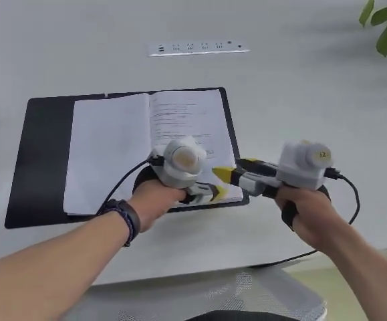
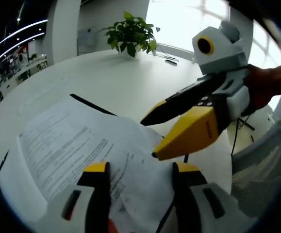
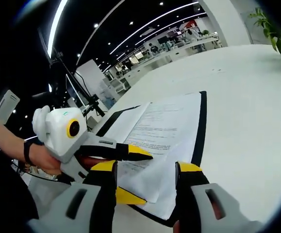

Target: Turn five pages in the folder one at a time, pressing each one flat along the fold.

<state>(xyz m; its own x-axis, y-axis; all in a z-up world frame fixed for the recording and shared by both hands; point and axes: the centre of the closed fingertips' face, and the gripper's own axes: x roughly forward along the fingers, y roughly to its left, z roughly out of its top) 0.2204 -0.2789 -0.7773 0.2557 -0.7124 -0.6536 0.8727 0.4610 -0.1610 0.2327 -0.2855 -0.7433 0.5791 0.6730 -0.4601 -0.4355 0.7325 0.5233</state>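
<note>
Lying open on the worktop (image 1: 300, 100) with its fold running near to far, the folder (image 1: 46, 160) presents the near corner of its right page (image 1: 188, 120) just left of the wide-open jaws of the right gripper (image 3: 147, 167), while the left gripper (image 2: 140, 169), jaws also wide, sits over that same corner.

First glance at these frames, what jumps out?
The open black folder with white printed pages, lying on the white table. Next, the left gripper and right gripper, yellow-tipped jaws open, close together at the folder's near right corner. A leafy plant sits at the table's far right edge.
</note>
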